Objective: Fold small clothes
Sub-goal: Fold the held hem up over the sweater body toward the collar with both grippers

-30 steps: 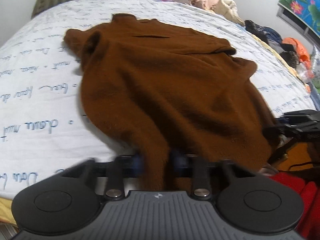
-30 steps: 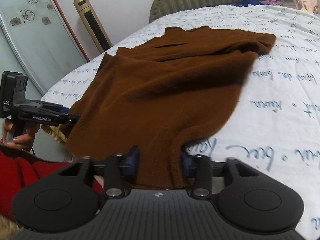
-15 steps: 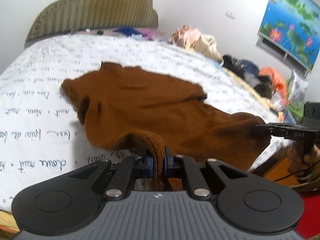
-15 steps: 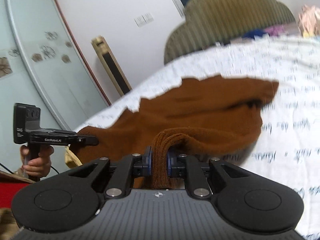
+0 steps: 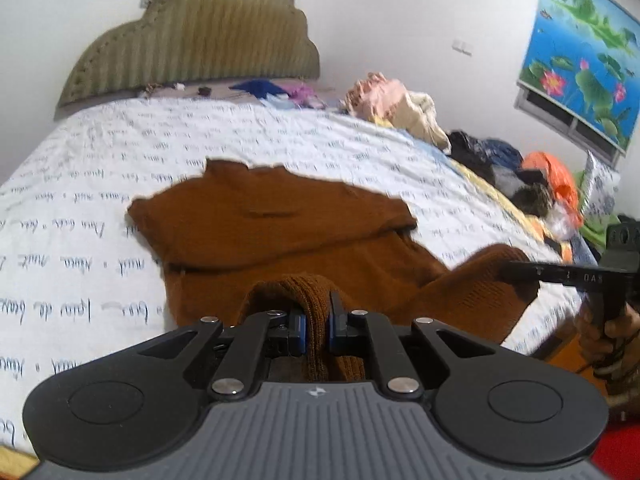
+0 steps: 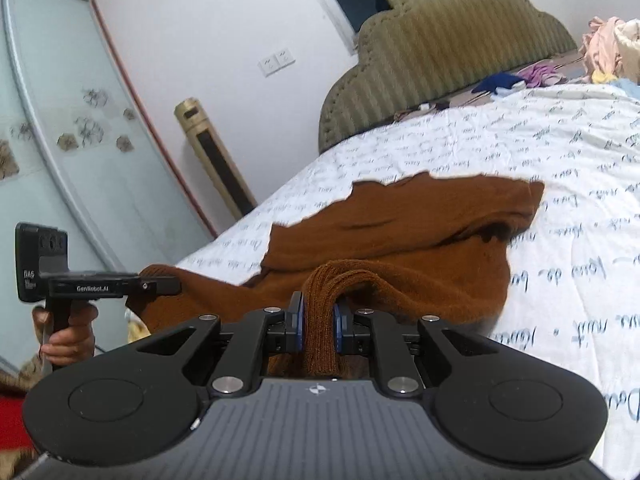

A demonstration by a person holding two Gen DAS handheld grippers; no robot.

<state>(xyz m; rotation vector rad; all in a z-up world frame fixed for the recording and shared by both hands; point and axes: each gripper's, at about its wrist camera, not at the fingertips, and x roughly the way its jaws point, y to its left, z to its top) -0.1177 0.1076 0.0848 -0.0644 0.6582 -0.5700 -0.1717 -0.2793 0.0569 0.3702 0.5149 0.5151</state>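
A brown knit sweater lies on the bed, collar toward the headboard; it also shows in the right wrist view. My left gripper is shut on a ribbed hem corner and holds it raised above the bed. My right gripper is shut on the other hem corner, also raised. Each gripper shows in the other's view: the right one at the right, the left one at the left, both biting brown fabric.
The bed has a white sheet with blue handwriting print and an olive padded headboard. Piles of clothes lie along the bed's far right side. A gold tower fan and a glass door stand left of the bed.
Both grippers closed on the sweater's hem corners, then lifted them up off the bed. The lower part of the sweater now rises toward the grippers.
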